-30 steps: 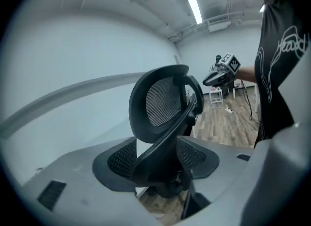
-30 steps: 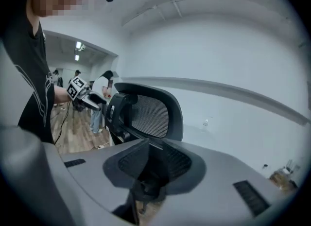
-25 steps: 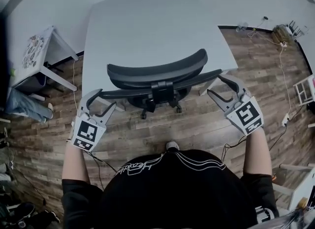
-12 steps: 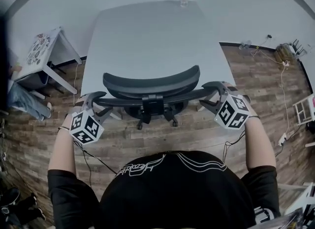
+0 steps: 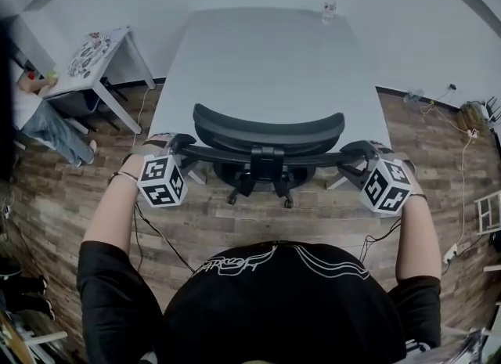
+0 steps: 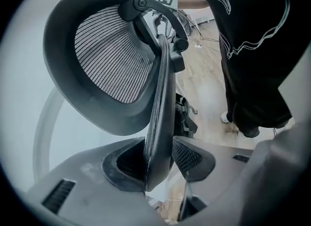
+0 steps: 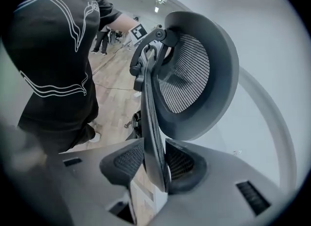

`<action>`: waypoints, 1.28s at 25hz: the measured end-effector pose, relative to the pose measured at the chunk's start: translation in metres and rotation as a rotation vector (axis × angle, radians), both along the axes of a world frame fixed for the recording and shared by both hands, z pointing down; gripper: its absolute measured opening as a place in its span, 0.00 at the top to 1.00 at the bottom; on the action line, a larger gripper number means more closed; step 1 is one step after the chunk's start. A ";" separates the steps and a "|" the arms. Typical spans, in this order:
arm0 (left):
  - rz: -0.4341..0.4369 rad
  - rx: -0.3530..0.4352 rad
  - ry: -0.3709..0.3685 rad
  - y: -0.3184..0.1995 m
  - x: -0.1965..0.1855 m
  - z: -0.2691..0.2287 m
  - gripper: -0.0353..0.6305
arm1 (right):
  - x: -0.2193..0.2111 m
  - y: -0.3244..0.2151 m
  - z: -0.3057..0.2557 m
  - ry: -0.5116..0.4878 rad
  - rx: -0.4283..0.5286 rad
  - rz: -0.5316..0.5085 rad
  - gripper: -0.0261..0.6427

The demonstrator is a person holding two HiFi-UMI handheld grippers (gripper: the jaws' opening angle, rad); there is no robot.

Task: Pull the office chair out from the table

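Since last second: left gripper [image 6: 160, 161] and right gripper [image 7: 154, 161] drop onto backrest [image 5: 235, 153] ends. Jaws just closing, each now pinching its edge. Grip set; chair [image 5: 268, 129] still under table [image 5: 258, 57], pull ready.

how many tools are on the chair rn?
2: left tool grips the chair back's left edge, right tool its right edge. Both sets of jaws have just been closing onto it. None hidden.

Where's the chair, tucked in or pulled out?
Tucked in: the office chair sits with its back right at the table edge.
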State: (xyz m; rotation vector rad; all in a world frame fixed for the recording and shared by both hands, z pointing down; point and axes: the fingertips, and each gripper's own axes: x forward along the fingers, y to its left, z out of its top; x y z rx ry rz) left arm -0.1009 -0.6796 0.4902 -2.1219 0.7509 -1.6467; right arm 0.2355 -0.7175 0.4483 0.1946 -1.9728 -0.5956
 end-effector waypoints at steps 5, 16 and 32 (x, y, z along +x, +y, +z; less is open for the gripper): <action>-0.033 -0.034 -0.028 0.001 -0.002 0.001 0.70 | -0.001 0.000 0.002 0.024 -0.003 0.001 0.72; -0.078 -0.042 -0.013 0.000 -0.001 0.002 0.69 | 0.000 -0.002 0.003 0.081 0.055 0.088 0.72; -0.131 -0.063 0.000 -0.001 -0.002 0.002 0.69 | 0.002 -0.002 0.003 0.167 0.019 0.207 0.71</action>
